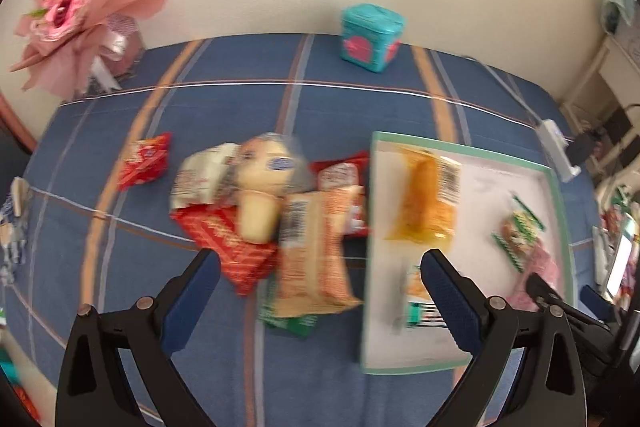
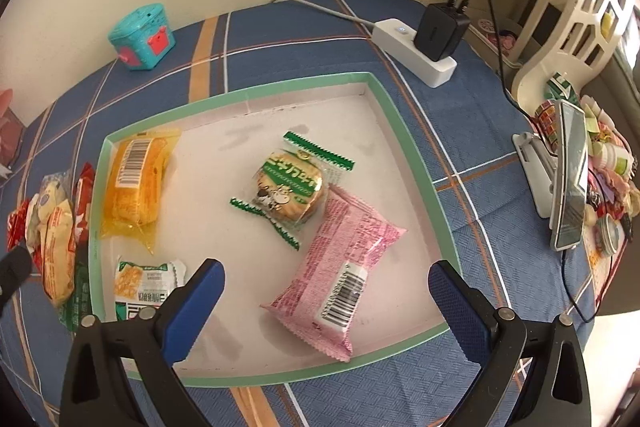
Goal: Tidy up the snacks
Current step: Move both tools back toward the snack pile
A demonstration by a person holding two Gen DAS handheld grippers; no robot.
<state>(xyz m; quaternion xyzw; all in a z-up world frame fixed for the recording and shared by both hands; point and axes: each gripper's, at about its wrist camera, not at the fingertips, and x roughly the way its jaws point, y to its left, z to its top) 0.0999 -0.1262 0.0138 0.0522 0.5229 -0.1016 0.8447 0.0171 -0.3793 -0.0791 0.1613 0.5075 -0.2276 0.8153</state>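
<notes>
Hovering wide open and empty: left gripper (image 1: 320, 267) over the snack pile (image 1: 280, 211), right gripper (image 2: 326, 277) above the pink packet (image 2: 340, 259) in the tray (image 2: 400, 115)

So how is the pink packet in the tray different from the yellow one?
The pink packet lies near the tray's right side, resting against the green cookie packet; the yellow packet lies alone along the left wall. The pink wrapper is opaque, while the yellow one looks see-through at its edges. Both lie flat, barcode labels up, inside the tray.
</notes>
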